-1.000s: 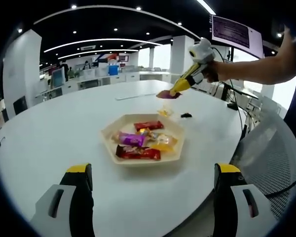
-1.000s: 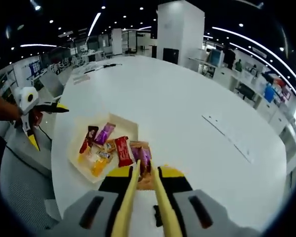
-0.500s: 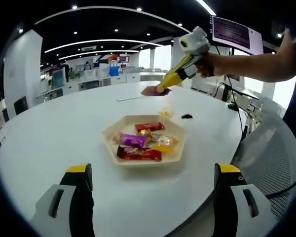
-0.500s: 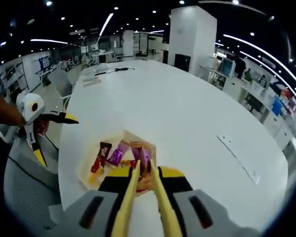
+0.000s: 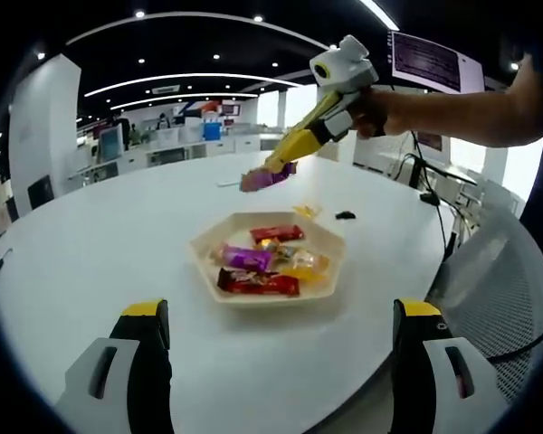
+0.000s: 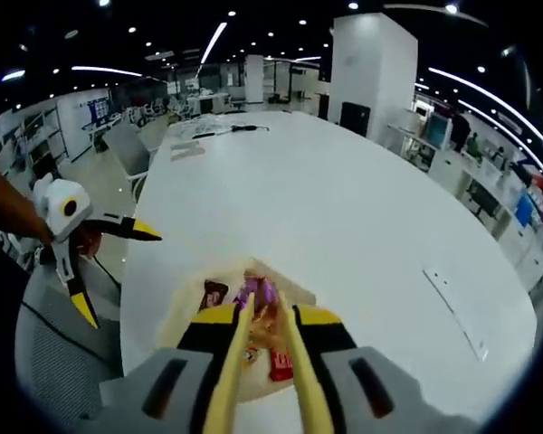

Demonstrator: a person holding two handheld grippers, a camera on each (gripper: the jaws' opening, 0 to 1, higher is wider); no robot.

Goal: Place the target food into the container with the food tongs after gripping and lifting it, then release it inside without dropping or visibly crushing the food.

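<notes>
A cream hexagonal tray (image 5: 329,275) on the round white table (image 5: 90,244) holds several wrapped snacks, among them a red bar (image 5: 253,283) and a purple one (image 5: 244,258). My right gripper (image 5: 273,172) reaches in from the right, its yellow tongs shut on a purple-wrapped snack (image 5: 256,180) held in the air above the tray's far side. In the right gripper view the same tongs (image 6: 262,312) pinch the snack (image 6: 254,290) over the tray (image 6: 179,315). My left gripper (image 5: 282,312) stands wide open near the table's front edge, and is seen at the left (image 6: 114,271).
A small yellow candy (image 5: 306,211) and a black item (image 5: 345,215) lie on the table behind the tray. A mesh chair (image 5: 498,271) stands at the right edge. Papers (image 6: 188,149) and a dark object (image 6: 244,128) lie at the table's far end.
The right gripper has risen and carried the purple snack leftward, from beyond the tray to above its far side. The left gripper has stayed open and still.
</notes>
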